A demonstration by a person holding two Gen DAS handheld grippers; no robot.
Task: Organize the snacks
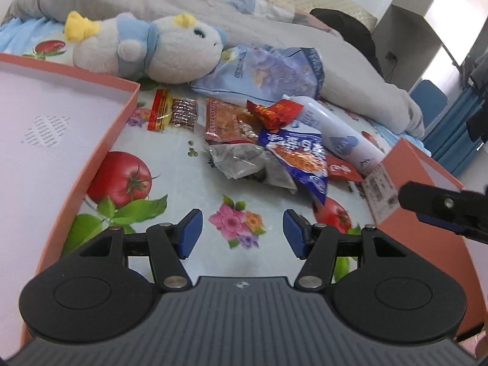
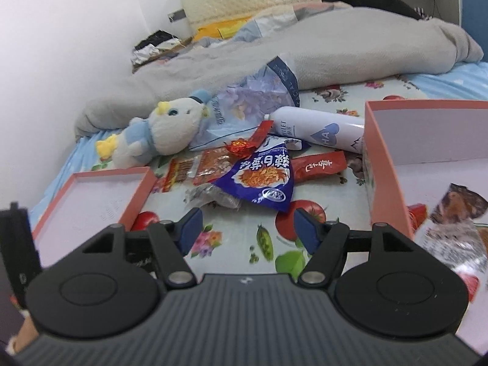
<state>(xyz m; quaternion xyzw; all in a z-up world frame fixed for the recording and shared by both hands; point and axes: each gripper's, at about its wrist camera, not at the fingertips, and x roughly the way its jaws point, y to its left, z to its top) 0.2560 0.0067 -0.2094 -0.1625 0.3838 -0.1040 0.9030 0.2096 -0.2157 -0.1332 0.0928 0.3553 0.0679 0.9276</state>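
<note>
The pile of snack packets (image 1: pixel 268 149) lies on the bedsheet ahead of both grippers, between two orange boxes. The left gripper (image 1: pixel 242 233) and the right gripper (image 2: pixel 247 228) hang short of it, jaws released, nothing between them.

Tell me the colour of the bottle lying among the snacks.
The bottle is white with a pale blue heart printed on it, clearest in the right wrist view.
</note>
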